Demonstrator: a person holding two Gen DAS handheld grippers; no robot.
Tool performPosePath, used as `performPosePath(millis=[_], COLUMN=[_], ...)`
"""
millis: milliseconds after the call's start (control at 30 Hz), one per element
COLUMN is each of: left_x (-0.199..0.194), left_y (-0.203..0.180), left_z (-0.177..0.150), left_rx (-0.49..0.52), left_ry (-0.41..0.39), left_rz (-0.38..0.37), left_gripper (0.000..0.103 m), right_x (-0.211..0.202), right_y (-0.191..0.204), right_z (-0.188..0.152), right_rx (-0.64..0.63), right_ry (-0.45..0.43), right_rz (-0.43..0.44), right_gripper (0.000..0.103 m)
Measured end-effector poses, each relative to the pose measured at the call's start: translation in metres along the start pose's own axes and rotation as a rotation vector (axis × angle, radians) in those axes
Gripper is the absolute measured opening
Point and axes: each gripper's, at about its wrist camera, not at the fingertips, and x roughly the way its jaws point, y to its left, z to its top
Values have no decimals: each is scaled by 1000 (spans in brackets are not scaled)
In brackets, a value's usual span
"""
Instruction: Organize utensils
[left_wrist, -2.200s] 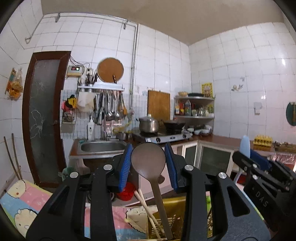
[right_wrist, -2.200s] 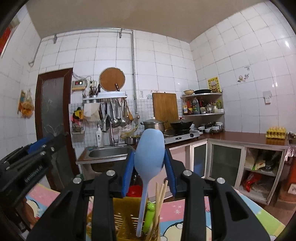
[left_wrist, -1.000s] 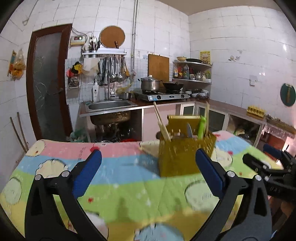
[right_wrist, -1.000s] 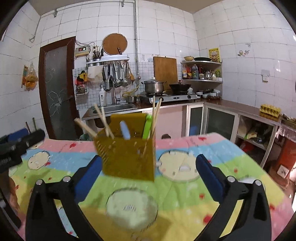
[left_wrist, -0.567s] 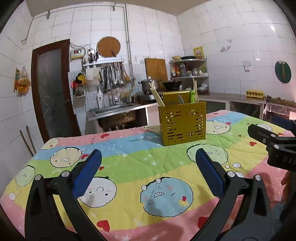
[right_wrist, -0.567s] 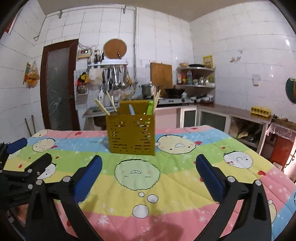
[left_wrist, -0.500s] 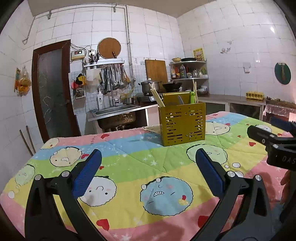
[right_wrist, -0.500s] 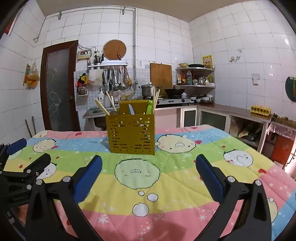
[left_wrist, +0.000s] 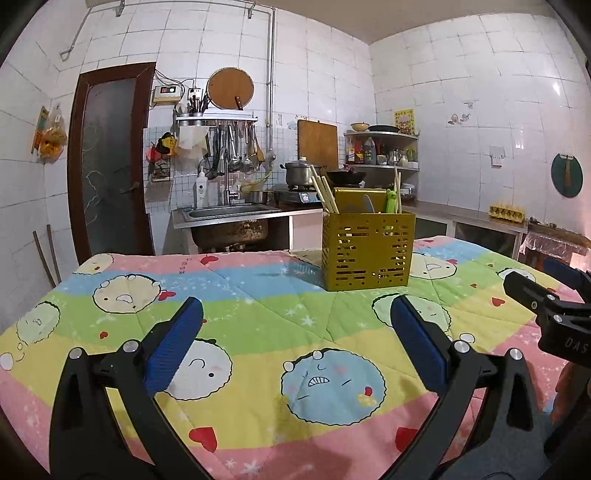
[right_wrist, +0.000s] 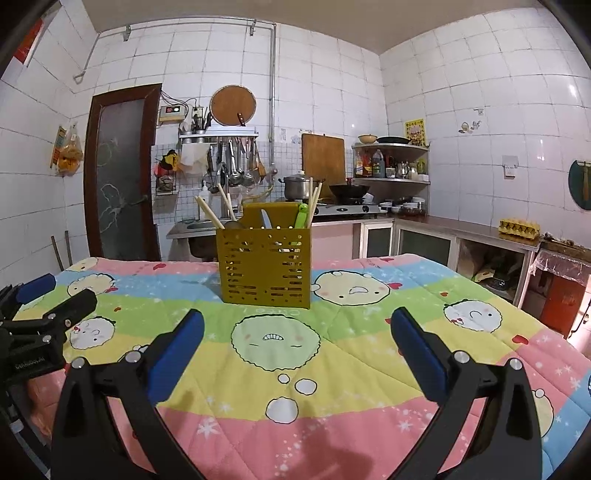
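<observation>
A yellow perforated utensil holder (left_wrist: 367, 251) stands upright on the cartoon-print tablecloth (left_wrist: 258, 325), and it also shows in the right wrist view (right_wrist: 265, 266). Chopsticks (left_wrist: 325, 194), a green utensil (left_wrist: 390, 201) and other handles stick up out of it. My left gripper (left_wrist: 295, 345) is open and empty, low over the near side of the table, well short of the holder. My right gripper (right_wrist: 295, 349) is open and empty too, at about the same distance. Each gripper shows at the edge of the other's view.
The table's near edge lies just under both grippers. Behind the table are a sink (left_wrist: 232, 212), a rack of hanging utensils (left_wrist: 232, 147), a stove with a pot (left_wrist: 297, 173) and a brown door (left_wrist: 109, 162). A counter with an egg tray (right_wrist: 519, 225) runs along the right.
Both grippers let go of their spoons over the holder, opened wide and pulled back toward the table's near edge. In the last half second they have barely moved.
</observation>
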Motion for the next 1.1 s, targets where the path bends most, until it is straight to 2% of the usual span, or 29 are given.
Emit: performPosePath(millis=[533,1100], left_x=[-3,-7], left_y=[-3,-6], left_z=[0,-1], left_rx=[16,26], left_ry=[-18,-27], left_rz=[-3,-18], left_gripper=[98,98], right_x=[-5,-6], right_y=[0,-1], right_z=[1,0], right_rx=[4,3], right_ry=[-6,-7], right_rz=[-38,-37], right_gripper=[99,99])
